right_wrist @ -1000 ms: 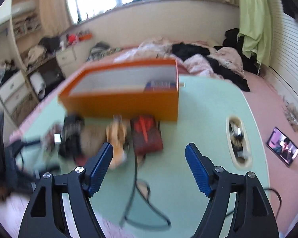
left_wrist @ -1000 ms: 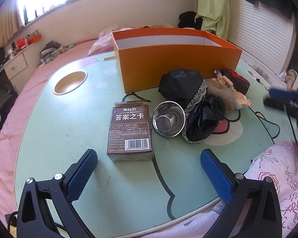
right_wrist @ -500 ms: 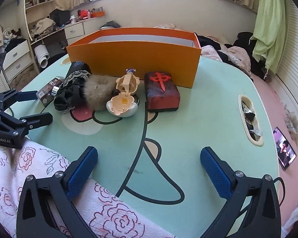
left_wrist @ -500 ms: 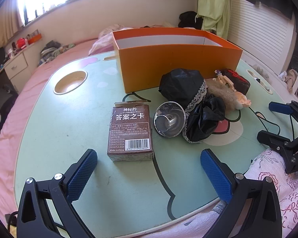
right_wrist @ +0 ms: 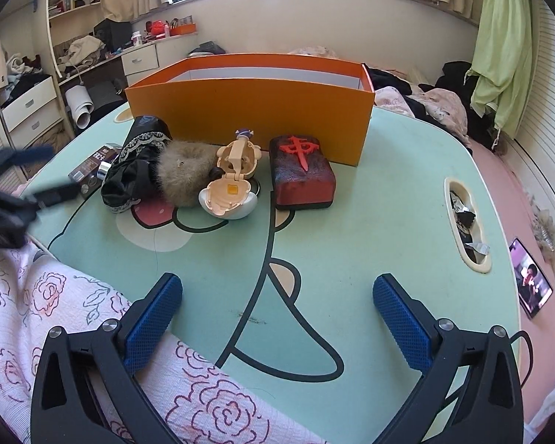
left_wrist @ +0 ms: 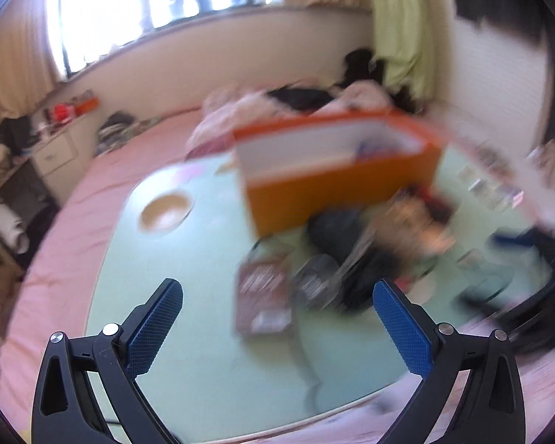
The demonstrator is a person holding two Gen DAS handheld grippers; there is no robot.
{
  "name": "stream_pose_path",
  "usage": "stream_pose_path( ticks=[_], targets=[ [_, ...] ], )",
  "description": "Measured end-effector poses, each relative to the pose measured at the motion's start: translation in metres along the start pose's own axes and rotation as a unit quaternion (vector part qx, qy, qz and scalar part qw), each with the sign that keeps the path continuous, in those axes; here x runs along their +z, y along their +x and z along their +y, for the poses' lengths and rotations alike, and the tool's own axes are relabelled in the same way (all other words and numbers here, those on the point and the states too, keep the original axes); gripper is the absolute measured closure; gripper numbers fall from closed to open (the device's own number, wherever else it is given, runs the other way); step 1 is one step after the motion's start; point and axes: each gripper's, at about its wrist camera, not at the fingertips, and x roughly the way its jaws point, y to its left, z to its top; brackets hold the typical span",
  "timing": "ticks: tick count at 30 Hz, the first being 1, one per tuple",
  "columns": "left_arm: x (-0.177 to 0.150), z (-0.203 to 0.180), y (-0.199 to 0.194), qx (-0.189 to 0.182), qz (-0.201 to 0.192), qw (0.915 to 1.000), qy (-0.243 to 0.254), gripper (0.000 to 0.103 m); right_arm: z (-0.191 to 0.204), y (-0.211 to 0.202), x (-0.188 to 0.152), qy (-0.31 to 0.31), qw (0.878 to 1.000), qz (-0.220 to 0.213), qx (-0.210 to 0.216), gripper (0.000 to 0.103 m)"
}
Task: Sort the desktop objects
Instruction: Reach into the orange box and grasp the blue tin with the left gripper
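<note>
While both grippers, left gripper (left_wrist: 277, 327) and right gripper (right_wrist: 277, 320), are hovering with jaws apart, empty; advising right approaching red block (right_wrist: 302, 173) squarely, gripping sides, lifting clear into orange box (right_wrist: 249, 111).

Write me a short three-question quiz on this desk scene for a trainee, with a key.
1. True or false: the right claw holds the red mahjong-tile block.
2. Which lies nearest the orange box's right end: A) the furry pom-pom, B) the red mahjong-tile block, C) the brown card box?
3. Fill in: the cream clamshell toy lies with its lid ____.

Key: 1 false, its jaws stand wide open over bare table. 2 B. 3 open.
</note>
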Motion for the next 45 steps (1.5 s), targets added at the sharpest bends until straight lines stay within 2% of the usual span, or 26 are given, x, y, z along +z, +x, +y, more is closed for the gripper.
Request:
stream_pose_path(
  ticks=[4, 7, 11, 13, 16, 19, 23, 25, 26, 28, 30, 34, 36, 41, 43, 45],
  targets=[
    [0.065, -0.018, 0.001, -0.085, 0.008, 0.9963, 0.013, 0.000, 0.001, 0.000, -0.001, 0.000, 1.000, -0.002, 0.000, 0.000],
    [0.112, -0.040, 0.031, -0.127, 0.050, 0.9905, 0.012, 0.000, 0.001, -0.001, -0.001, 0.000, 1.000, -0.004, 0.001, 0.000],
    [0.148, -0.072, 0.102, -0.123, 0.143, 0.9820, -0.004, 0.006, 0.002, -0.001, -0.002, 0.000, 1.000, -0.007, 0.001, 0.000],
    [0.154, -0.085, 0.146, -0.105, 0.199, 0.9741, -0.014, 0.016, 0.001, -0.001, -0.002, 0.000, 1.000, -0.008, 0.001, 0.000],
    [0.153, -0.093, 0.187, -0.099, 0.252, 0.9616, -0.045, 0.023, -0.001, -0.002, -0.003, 0.000, 1.000, -0.011, 0.003, 0.000],
    [0.151, -0.099, 0.203, -0.110, 0.258, 0.9573, -0.068, 0.023, -0.003, -0.002, -0.003, 0.001, 1.000, -0.014, 0.005, 0.000],
    [0.144, -0.109, 0.220, -0.088, 0.275, 0.9559, -0.054, 0.023, -0.004, -0.002, -0.004, 0.001, 1.000, -0.016, 0.006, 0.000],
    [0.143, -0.107, 0.224, -0.091, 0.262, 0.9595, -0.050, 0.022, -0.004, -0.001, -0.004, 0.002, 1.000, -0.016, 0.006, 0.000],
    [0.142, -0.105, 0.224, -0.071, 0.257, 0.9632, -0.035, 0.024, -0.005, -0.001, -0.004, 0.003, 1.000, -0.016, 0.007, 0.000],
    [0.140, -0.094, 0.221, -0.048, 0.258, 0.9648, -0.022, 0.034, -0.004, -0.001, -0.004, 0.003, 1.000, -0.016, 0.007, 0.000],
    [0.138, -0.081, 0.219, -0.033, 0.262, 0.9644, -0.019, 0.035, -0.004, -0.001, -0.003, 0.003, 1.000, -0.017, 0.007, 0.000],
    [0.143, -0.066, 0.215, -0.052, 0.254, 0.9649, -0.043, 0.034, -0.004, -0.001, -0.004, 0.003, 1.000, -0.017, 0.006, 0.000],
    [0.148, -0.066, 0.216, -0.041, 0.245, 0.9680, -0.037, 0.034, -0.004, 0.000, -0.004, 0.003, 1.000, -0.017, 0.006, 0.000],
    [0.144, -0.075, 0.231, -0.022, 0.266, 0.9638, -0.006, 0.036, -0.003, 0.000, -0.004, 0.003, 1.000, -0.017, 0.005, 0.000],
    [0.144, -0.078, 0.230, -0.024, 0.261, 0.9650, 0.011, 0.038, -0.003, 0.000, -0.004, 0.004, 1.000, -0.017, 0.005, 0.000],
    [0.144, -0.073, 0.222, -0.029, 0.250, 0.9679, 0.006, 0.038, -0.002, 0.000, -0.003, 0.004, 1.000, -0.017, 0.005, 0.000]
  ],
)
